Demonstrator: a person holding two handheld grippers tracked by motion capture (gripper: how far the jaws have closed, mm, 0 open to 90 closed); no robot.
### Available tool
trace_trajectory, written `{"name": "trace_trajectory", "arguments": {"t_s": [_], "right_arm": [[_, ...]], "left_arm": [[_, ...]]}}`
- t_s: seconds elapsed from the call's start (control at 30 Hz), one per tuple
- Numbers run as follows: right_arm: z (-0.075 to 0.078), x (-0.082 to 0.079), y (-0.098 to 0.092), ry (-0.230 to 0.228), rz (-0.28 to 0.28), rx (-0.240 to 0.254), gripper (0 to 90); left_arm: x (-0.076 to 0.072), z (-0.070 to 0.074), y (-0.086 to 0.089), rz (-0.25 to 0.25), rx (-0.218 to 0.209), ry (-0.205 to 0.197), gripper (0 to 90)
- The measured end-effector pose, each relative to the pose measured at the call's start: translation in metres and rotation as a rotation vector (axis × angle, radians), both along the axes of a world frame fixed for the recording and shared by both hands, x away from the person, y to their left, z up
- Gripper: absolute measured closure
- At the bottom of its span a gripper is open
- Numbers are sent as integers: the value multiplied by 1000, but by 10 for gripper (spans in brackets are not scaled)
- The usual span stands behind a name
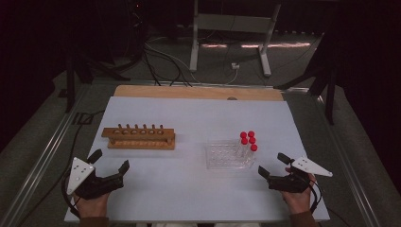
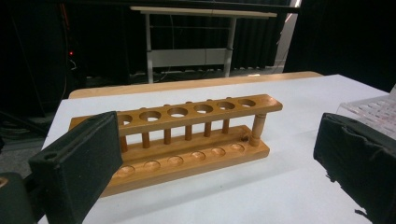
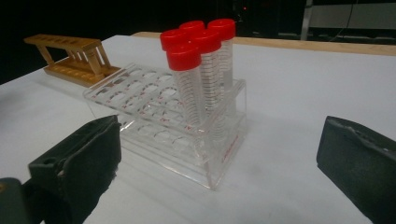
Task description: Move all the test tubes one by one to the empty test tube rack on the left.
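High view: white table top (image 1: 189, 189) w/ a wooden strip along the far edge. Wooden rack (image 1: 139, 137) sits left of centre, six holes in its top bar, nothing in them. Clear plastic rack (image 1: 229, 155) sits right of centre, w/ five red-capped tubes (image 1: 248, 141) standing upright in its right end, bunched together. Left gripper (image 1: 111, 161) rests at the near left corner, held by a hand, jaws spread wide, nothing between them; it's near the wooden rack but apart from it. Right gripper (image 1: 273, 165) is at the near right, jaws also wide apart and holding nothing, just beside the clear rack's near right corner, not touching.

Left gripper view: the two black jaws stand at the frame's left and right edges, wide gap, nothing gripped. Wooden rack (image 2: 187, 135) lies straight ahead btwn them on the white surface, lengthwise across the view, apart from the pads. Edge of the clear rack (image 2: 369, 107) shows at far right.

Right gripper view: jaws again far apart, no grip. Clear plastic rack (image 3: 177, 126) is right in front, close to the left jaw but not touching as far as I can tell. Red-capped tubes (image 3: 201, 70) stand upright in its nearer end, caps touching or nearly so. Wooden rack (image 3: 72, 58) sits farther off, upper left, well apart from the clear one.
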State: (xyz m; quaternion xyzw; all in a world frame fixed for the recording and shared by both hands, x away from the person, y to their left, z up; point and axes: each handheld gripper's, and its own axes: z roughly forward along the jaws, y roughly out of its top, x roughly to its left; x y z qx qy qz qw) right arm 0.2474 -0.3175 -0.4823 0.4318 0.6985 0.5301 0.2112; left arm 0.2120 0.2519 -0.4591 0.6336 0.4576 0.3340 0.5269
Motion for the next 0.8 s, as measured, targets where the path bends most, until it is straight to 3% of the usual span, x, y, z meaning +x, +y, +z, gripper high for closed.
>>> {"name": "trace_trajectory", "arguments": {"t_s": [0.33,0.57,0.8], "right_arm": [[1,1,-4,-31,-7,26,1],[6,1,4,-73,18,15,2],[13,7,14,-63,53,-14,129]], "left_arm": [[1,-4,1,24,-2,16,11],[1,-6,2,42,-10,26,12],[1,-8,3,63,-16,33,12]]}}
